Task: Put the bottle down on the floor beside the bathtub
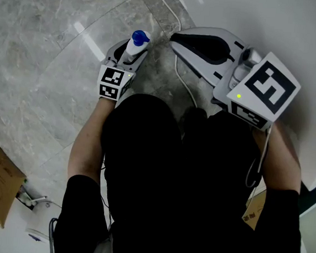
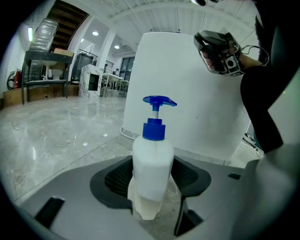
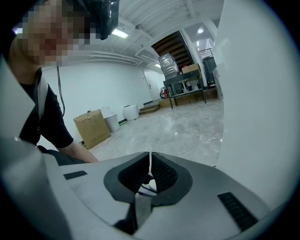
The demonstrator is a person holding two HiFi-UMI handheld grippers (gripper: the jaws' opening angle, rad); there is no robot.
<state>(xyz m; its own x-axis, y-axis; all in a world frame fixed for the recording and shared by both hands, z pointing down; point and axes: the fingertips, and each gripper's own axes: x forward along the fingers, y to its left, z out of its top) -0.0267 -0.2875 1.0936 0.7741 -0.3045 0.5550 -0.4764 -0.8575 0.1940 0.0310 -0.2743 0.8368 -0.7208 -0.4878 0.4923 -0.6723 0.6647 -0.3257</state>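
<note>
Bottle sits pinched in left tool, head view catching mainly its blue cap; right tool is pressed together.

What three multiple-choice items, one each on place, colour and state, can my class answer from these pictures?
1. Where is the bottle? A in the left claw; B on a chair; C in a sink.
2. What colour is its pump? A red; B blue; C green.
3. How do the right claw's jaws stand? A wide apart; B together; C round a cloth.
Answers: 1 A, the claw clamps its sides; 2 B, the head shows blue; 3 B, they meet with nothing between.
</note>
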